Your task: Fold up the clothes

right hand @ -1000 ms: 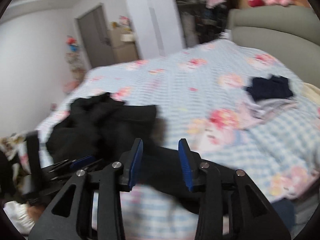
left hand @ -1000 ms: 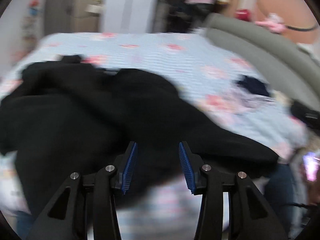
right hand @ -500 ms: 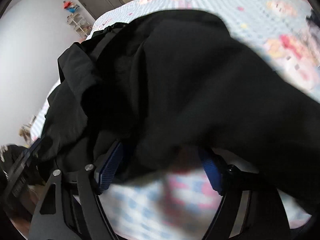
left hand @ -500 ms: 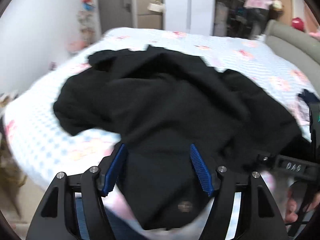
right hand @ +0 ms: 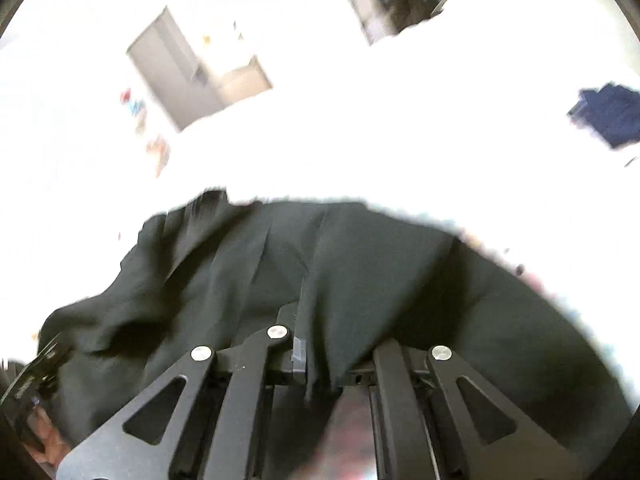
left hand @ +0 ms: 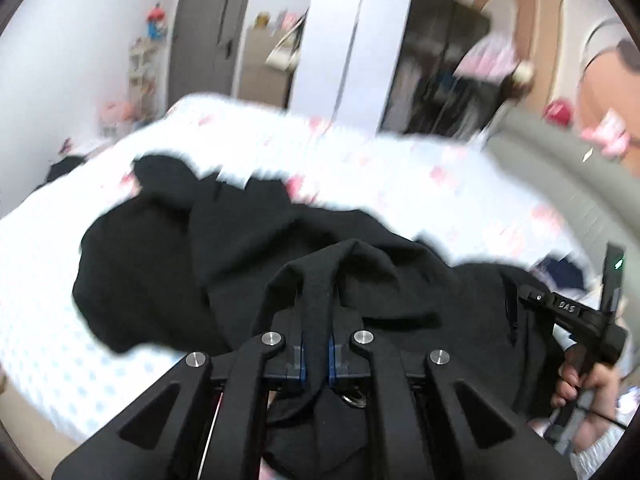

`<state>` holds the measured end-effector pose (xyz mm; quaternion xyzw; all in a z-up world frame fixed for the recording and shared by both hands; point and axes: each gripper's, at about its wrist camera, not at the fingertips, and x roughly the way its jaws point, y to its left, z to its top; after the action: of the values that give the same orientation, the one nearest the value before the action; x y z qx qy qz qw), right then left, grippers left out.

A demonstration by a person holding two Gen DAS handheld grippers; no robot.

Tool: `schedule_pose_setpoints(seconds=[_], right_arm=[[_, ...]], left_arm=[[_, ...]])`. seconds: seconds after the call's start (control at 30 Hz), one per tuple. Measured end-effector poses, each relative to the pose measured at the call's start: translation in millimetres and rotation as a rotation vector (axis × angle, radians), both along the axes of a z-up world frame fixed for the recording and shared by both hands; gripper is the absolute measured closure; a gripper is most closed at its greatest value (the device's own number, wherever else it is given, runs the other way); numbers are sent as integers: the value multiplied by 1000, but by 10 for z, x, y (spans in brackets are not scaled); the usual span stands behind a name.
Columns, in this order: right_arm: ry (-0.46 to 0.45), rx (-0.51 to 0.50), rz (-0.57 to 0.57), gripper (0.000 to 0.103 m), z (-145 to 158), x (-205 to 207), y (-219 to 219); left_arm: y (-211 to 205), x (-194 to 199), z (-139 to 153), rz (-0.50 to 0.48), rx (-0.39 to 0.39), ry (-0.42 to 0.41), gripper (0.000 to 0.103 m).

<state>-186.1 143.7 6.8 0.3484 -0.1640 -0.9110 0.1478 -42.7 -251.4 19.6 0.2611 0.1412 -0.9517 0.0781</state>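
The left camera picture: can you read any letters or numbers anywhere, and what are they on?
"DAS": white letters on the black body of the right gripper, seen at the right edge of the left wrist view; the first letter is a bit soft.
Nothing else can be read; the shelves and wardrobe behind the bed are too blurred.

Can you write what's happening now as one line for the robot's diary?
left gripper: shut on black garment | right gripper: shut on black garment | bed: garment partly lifted

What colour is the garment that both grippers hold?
Black. The garment shows best in the left wrist view, pinched by the left gripper.
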Motion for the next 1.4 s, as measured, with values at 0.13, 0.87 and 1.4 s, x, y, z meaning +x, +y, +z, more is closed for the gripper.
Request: schedule_pose_setpoints(seconds=[0.13,0.87,1.4], right_arm=[[45,77,-48,100,176,53,372],[-286,187,109,50,-717,851,547],[-305,235,290,75,-963,32,537]], left_arm=[[14,123,-182,21,48,-29,100],[869,409,-816,-138,115,-131,60],[1692,-18,-1171,-340,190,-356,51]])
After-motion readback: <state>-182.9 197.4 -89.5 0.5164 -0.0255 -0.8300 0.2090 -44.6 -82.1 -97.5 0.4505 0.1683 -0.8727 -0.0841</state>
